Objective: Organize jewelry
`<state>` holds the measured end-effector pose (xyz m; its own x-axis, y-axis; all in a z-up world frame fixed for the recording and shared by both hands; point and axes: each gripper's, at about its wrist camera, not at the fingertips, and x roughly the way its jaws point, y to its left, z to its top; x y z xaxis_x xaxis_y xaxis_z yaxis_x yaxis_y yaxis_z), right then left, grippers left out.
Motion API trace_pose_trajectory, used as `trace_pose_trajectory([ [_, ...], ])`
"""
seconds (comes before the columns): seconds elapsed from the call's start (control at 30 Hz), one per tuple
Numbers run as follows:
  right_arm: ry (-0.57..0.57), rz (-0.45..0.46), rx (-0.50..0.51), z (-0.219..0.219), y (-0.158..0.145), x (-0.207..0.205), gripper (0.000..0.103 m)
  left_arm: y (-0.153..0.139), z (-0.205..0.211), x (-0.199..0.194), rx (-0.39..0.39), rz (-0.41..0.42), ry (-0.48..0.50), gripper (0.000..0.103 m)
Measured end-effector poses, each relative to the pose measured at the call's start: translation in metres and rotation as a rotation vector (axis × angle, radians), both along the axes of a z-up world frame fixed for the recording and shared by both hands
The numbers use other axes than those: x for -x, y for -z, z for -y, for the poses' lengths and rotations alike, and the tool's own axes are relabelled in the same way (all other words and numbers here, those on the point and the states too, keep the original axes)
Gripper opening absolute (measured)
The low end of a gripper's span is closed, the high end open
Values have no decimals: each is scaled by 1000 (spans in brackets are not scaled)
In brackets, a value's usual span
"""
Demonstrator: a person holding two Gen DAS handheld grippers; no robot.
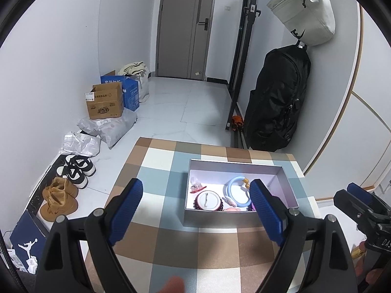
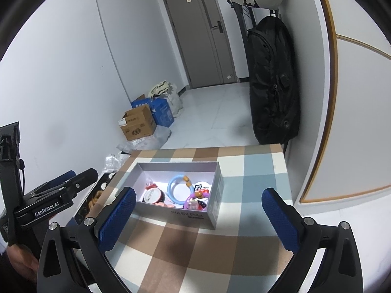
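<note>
An open grey box stands on a checked tablecloth. Inside lie a light-blue ring bracelet, a dark beaded bracelet around a white disc, a clear clip with red, a purple piece and a round badge. My left gripper hovers open just short of the box, nothing between its blue pads. My right gripper also stands open in front of the box, empty. Each gripper shows at the edge of the other's view.
The table's far edge drops to a white tiled floor. Cardboard boxes, plastic bags and shoes line the left wall. A black backpack hangs on the right, a pale bag above it. A hand holds the left gripper.
</note>
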<state>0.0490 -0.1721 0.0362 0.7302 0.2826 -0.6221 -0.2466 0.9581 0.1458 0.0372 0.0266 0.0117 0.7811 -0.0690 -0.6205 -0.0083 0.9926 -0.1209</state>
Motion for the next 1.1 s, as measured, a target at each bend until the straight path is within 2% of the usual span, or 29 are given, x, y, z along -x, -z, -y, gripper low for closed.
trace_pose_trajectory([
  [0.43, 9, -20, 0, 1, 1, 1, 103, 3, 3, -2, 14, -25, 25, 86],
  [1.1, 23, -38, 3, 5, 4, -1, 103, 3, 3, 0, 23, -15, 26, 86],
])
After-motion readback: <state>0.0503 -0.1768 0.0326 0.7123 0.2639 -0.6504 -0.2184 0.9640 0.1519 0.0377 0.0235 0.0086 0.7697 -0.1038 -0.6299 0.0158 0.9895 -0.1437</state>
